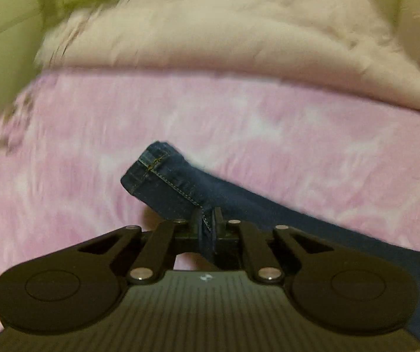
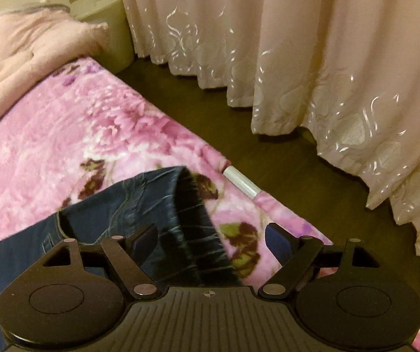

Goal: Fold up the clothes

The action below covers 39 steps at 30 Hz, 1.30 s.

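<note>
Between the left gripper's [image 1: 207,215] fingers [image 1: 218,217] sits a thin fold of dark blue jeans [image 1: 180,184]; the fingers are closed tight on the denim, pinching it beside a stitched seam. Ahead of the fingertips the hem end of the trouser leg sticks up and to the left, lifted clear of the pink floral blanket [image 1: 268,135] on the bed. To the right of the fingers the rest of the leg trails away flat across the blanket. Beyond the fingertips, well apart, lies a pale pink fluffy quilt [image 1: 239,29]. Left view is motion-blurred at the edges.

Right gripper [image 2: 211,234]: fingers [image 2: 278,239] spread wide apart, nothing pressed between the pads. Waist end of the jeans [image 2: 163,205] lies between and ahead of them, the waistband opening gaping and the inner lining showing; the left finger is over denim, the right finger over blanket [image 2: 63,135]. Whether either pad touches fabric cannot be told. Right of the fingers the bed edge drops to a dark floor [image 2: 239,117], with a short white tube [image 2: 242,182] at the edge. Cream embroidered curtains [image 2: 327,58] hang beyond.
</note>
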Motion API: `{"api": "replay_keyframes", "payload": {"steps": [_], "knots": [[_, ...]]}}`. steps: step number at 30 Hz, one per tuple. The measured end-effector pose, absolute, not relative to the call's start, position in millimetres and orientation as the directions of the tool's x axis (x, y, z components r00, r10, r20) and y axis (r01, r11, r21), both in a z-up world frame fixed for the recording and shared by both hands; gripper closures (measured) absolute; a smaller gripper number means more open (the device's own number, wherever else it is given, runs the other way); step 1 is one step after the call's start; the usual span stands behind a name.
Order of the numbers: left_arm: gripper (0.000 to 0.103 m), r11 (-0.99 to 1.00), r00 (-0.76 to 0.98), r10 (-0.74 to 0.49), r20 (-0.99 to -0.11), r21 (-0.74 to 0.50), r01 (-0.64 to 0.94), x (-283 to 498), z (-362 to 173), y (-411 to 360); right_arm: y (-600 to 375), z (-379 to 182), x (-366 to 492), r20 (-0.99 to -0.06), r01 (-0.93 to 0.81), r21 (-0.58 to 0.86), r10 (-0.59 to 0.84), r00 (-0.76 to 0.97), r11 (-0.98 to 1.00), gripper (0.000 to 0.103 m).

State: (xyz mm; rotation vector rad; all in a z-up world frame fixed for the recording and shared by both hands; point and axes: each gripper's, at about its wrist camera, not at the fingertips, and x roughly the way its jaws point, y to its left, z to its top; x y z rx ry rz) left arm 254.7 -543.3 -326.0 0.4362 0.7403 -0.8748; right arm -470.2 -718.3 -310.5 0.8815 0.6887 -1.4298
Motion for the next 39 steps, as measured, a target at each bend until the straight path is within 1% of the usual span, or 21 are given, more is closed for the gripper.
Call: {"api": "replay_keyframes", "payload": {"steps": [1, 3, 4, 6, 10, 13, 14, 15, 16, 18, 20, 23, 25, 26, 27, 28, 30, 34, 35, 36, 39], "knots": [[0.093, 0.554, 0.431, -0.524, -0.735, 0.090, 0.828, 252, -327, -542, -714, -307, -472, -0.839, 0.992, 0.107, -0.541, 0.056, -0.063, 0.020], [0.082, 0.521, 0.501, -0.387, -0.774, 0.265, 0.811, 244, -352, -541, -705, -304, -475, -0.837, 0.991, 0.117, -0.544, 0.068, -0.057, 0.020], [0.082, 0.502, 0.534, -0.325, -0.780, 0.336, 0.797, 240, -364, -538, -699, -304, -476, -0.839, 0.991, 0.118, -0.540, 0.068, -0.060, 0.020], [0.082, 0.545, 0.559, -0.287, -0.778, 0.347, 0.763, 236, -376, -511, -687, -305, -480, -0.845, 0.990, 0.122, -0.530, 0.069, -0.065, 0.020], [0.082, 0.709, 0.465, -0.277, -0.841, 0.148, 0.689, 228, -359, -409, -657, -306, -495, -0.855, 0.988, 0.142, -0.511, 0.088, -0.067, 0.020], [0.082, 0.802, 0.437, -0.230, -0.870, 0.085, 0.591, 208, -342, -323, -638, -308, -511, -0.863, 0.985, 0.153, -0.496, 0.095, -0.079, 0.020], [0.076, 0.827, 0.427, -0.218, -0.878, 0.066, 0.559, 200, -337, -296, -631, -309, -517, -0.865, 0.984, 0.160, -0.491, 0.099, -0.083, 0.020], [0.066, 0.850, 0.413, -0.208, -0.886, 0.045, 0.524, 192, -333, -269, -626, -309, -522, -0.866, 0.982, 0.169, -0.488, 0.106, -0.089, 0.020], [0.062, 0.876, 0.391, -0.203, -0.898, 0.013, 0.483, 183, -333, -244, -621, -310, -527, -0.867, 0.979, 0.180, -0.485, 0.113, -0.094, 0.020], [0.060, 0.917, 0.350, -0.207, -0.914, -0.057, 0.394, 165, -335, -201, -613, -311, -536, -0.868, 0.975, 0.198, -0.479, 0.127, -0.099, 0.020], [0.060, 0.939, 0.317, -0.223, -0.922, -0.117, 0.322, 158, -347, -184, -607, -310, -541, -0.869, 0.973, 0.210, -0.475, 0.139, -0.099, 0.020], [0.061, 0.940, 0.285, -0.300, -0.910, -0.232, 0.248, 150, -371, -177, -600, -307, -547, -0.868, 0.971, 0.220, -0.473, 0.151, -0.093, 0.020], [0.063, 0.941, 0.316, -0.311, -0.896, -0.242, 0.237, 146, -381, -185, -597, -304, -551, -0.866, 0.972, 0.221, -0.476, 0.154, -0.086, 0.020], [0.078, 0.941, 0.332, -0.314, -0.890, -0.243, 0.237, 144, -385, -190, -595, -302, -553, -0.865, 0.972, 0.218, -0.478, 0.153, -0.083, 0.020], [0.101, 0.938, 0.348, -0.307, -0.886, -0.221, 0.266, 145, -384, -199, -594, -301, -555, -0.864, 0.973, 0.217, -0.480, 0.153, -0.079, 0.020], [0.103, 0.935, 0.366, -0.304, -0.879, -0.203, 0.291, 146, -382, -207, -592, -299, -558, -0.864, 0.974, 0.214, -0.481, 0.151, -0.077, 0.020], [0.103, 0.928, 0.437, -0.331, -0.836, -0.206, 0.310, 147, -362, -209, -588, -298, -564, -0.865, 0.976, 0.202, -0.481, 0.140, -0.079, 0.020], [0.102, 0.916, 0.657, -0.390, -0.645, -0.194, 0.352, 139, -300, -181, -577, -296, -578, -0.868, 0.976, 0.191, -0.483, 0.121, -0.100, 0.020], [0.102, 0.925, 0.674, -0.367, -0.641, -0.174, 0.339, 139, -298, -172, -572, -296, -582, -0.868, 0.974, 0.200, -0.481, 0.125, -0.107, 0.020], [0.102, 0.937, 0.663, -0.325, -0.674, -0.136, 0.321, 141, -307, -162, -567, -297, -586, -0.869, 0.971, 0.209, -0.477, 0.130, -0.116, 0.020], [0.094, 0.959, 0.563, -0.159, -0.811, 0.009, 0.284, 142, -353, -141, -547, -304, -600, -0.882, 0.957, 0.243, -0.448, 0.148, -0.161, 0.020]]}}
